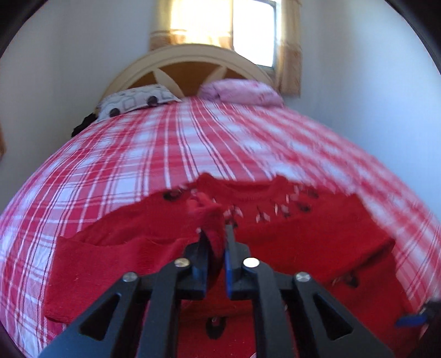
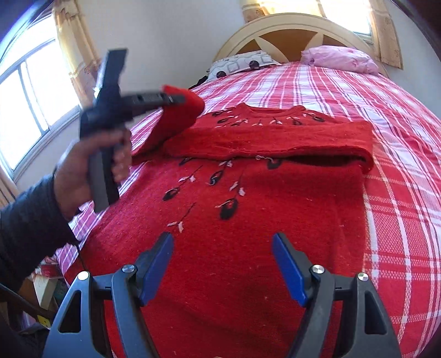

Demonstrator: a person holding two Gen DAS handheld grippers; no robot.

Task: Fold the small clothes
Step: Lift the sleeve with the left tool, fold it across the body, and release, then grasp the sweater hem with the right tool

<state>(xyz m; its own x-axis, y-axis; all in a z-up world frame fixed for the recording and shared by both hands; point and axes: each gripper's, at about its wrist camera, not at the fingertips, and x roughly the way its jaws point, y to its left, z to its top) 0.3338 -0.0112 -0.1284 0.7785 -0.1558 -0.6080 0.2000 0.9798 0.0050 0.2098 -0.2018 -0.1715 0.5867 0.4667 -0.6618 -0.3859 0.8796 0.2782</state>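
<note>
The left claw [image 1: 215, 234] is clenched on a sleeve [image 2: 176, 118] of the red sweater [image 2: 248, 209], lifted over the bed [image 2: 399, 192]. The right claw [image 2: 223, 264] hangs released above its hem. That thick knit could slip out mid-fold.

The left wrist camera is sitting low and close over the red sweater [image 1: 303, 242], facing up the bed [image 1: 137, 154] toward the headboard [image 1: 190, 57]. The right wrist camera is looking from nearer the foot, also toward the headboard [image 2: 292, 24], slightly higher. Both are sharing the sweater [image 2: 248, 220], plaid bedspread [image 2: 399, 192] and pillows [image 2: 341, 59].
</note>
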